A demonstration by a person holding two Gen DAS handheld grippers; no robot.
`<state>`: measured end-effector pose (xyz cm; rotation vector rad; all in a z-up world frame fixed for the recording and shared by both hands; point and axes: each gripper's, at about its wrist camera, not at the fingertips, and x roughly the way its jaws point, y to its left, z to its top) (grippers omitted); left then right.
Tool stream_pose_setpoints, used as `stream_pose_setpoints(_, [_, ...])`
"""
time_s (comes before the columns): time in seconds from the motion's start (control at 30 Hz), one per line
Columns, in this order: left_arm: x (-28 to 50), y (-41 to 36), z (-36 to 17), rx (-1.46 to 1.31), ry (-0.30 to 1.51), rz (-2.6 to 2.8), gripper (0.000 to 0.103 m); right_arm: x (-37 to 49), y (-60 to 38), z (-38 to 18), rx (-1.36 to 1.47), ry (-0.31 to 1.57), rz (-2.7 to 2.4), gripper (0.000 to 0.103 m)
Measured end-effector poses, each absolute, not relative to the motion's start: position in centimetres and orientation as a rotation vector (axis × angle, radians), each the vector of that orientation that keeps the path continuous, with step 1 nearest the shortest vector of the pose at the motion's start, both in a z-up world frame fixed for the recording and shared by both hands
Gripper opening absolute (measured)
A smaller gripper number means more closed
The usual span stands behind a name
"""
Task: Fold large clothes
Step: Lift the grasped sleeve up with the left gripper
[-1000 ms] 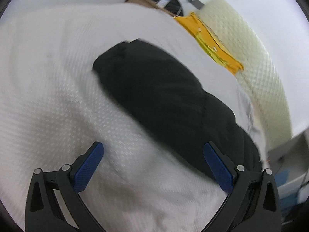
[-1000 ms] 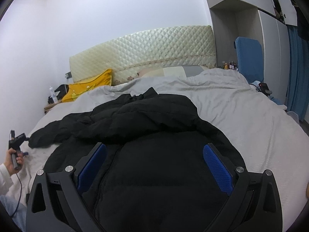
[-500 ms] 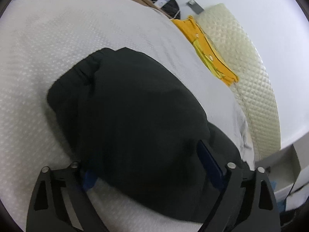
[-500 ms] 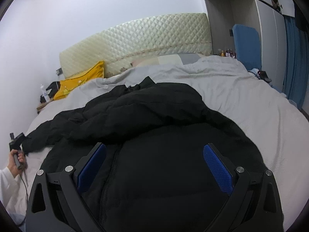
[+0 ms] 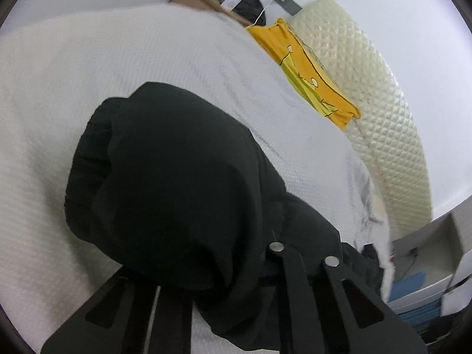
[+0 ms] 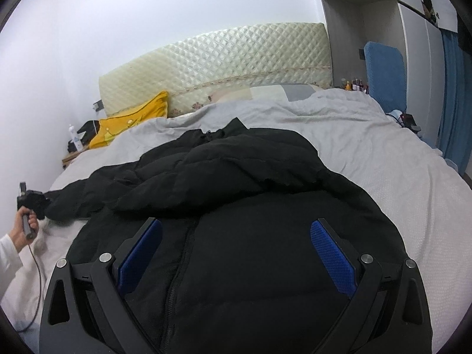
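Since the earlier frame the left tool (image 5: 218, 289) has closed in, now pinching the black jacket (image 6: 236, 206) sleeve (image 5: 177, 177), pads buried in fabric. Right tool (image 6: 236, 253) hangs wide over the jacket body, mid-frame on the bed (image 6: 398, 159). Only the right view shows the left hand (image 6: 26, 227), lower left.
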<state>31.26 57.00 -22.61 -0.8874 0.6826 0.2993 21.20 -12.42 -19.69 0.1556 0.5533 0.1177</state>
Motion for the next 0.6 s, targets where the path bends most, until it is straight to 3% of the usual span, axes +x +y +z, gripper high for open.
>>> stream_pose_setpoints(0.6, [29.1, 51.3, -9.2, -0.635, 0.565, 0.372, 0.008, 19.5, -14.4, -17.9, 0.174, 0.513, 0.178, 0.103])
